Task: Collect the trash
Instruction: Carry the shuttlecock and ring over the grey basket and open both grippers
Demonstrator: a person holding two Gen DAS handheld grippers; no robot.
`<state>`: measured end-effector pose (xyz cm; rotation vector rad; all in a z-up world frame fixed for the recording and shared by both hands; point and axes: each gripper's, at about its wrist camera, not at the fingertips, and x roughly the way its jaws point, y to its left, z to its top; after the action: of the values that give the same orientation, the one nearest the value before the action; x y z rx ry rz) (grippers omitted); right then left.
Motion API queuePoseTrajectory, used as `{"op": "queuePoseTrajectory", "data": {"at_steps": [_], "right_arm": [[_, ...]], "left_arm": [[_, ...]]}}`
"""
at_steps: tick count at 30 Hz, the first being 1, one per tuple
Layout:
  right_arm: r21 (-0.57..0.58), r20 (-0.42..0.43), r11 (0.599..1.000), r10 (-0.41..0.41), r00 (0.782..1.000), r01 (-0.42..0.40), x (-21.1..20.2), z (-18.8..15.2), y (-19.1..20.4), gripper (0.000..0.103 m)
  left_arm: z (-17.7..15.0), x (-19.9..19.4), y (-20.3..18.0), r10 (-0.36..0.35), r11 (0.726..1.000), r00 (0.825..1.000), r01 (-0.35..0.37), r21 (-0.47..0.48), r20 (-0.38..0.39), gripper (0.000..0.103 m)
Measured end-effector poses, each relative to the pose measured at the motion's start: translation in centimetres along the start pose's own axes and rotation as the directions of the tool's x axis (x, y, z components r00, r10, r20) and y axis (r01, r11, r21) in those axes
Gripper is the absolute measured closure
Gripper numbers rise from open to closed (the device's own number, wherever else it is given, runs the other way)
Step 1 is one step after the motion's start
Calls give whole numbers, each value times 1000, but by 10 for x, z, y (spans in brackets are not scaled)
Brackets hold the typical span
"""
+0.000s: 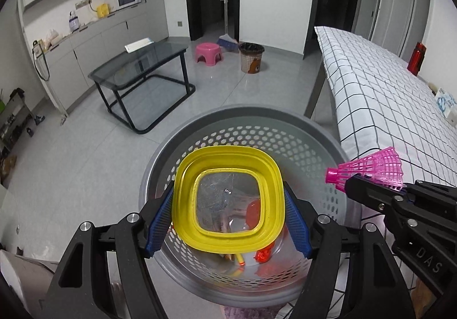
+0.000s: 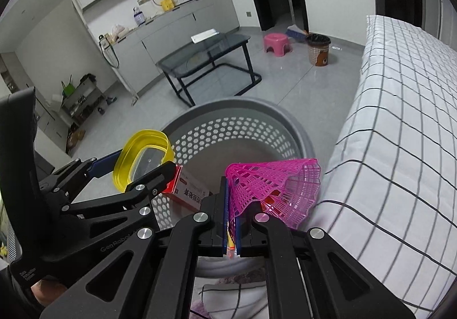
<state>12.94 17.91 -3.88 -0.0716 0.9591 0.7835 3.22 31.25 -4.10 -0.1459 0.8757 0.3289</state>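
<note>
I am gripping a yellow lid (image 1: 228, 196) with a clear centre in my left gripper (image 1: 228, 222), holding it over the grey perforated basket (image 1: 308, 144) (some trash already inside). My right gripper (image 2: 232, 222) is pinching a pink plastic shuttlecock (image 2: 274, 184) above the basket's rim, beside the checked bedding (image 2: 400, 119).

Left gripper (image 1: 228, 216) fingers spread wide, gripping; right gripper (image 2: 232, 222) fingers pinched nearly together.
</note>
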Motion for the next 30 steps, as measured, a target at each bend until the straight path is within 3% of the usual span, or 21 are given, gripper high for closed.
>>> {"op": "queuePoseTrajectory", "data": {"at_steps": [10,12,14,16,30], "right_arm": [[-15,-52,1000,6,999,-6,25,7,5,99],[-17,-52,1000,5,999,-6,27,8,3,92],[-17,-42,1000,5,999,-6,25,9,3,67],[-13,-20,1000,-1,1000,1,21,9,2,60],[-14,7,1000,-7,1000,7,9,1,0,60]], "left_arm": [[-4,10,7,-3,1000,1000,2,-23,-26,32],[-5,10,9,-1,1000,1000,0,-29,-27,33],[-5,9,12,5,999,1000,-6,-35,-28,32],[-6,8,15,8,999,1000,-9,-43,-28,30],[-7,-4,19,26,998,1000,-27,-58,-12,27]]}}
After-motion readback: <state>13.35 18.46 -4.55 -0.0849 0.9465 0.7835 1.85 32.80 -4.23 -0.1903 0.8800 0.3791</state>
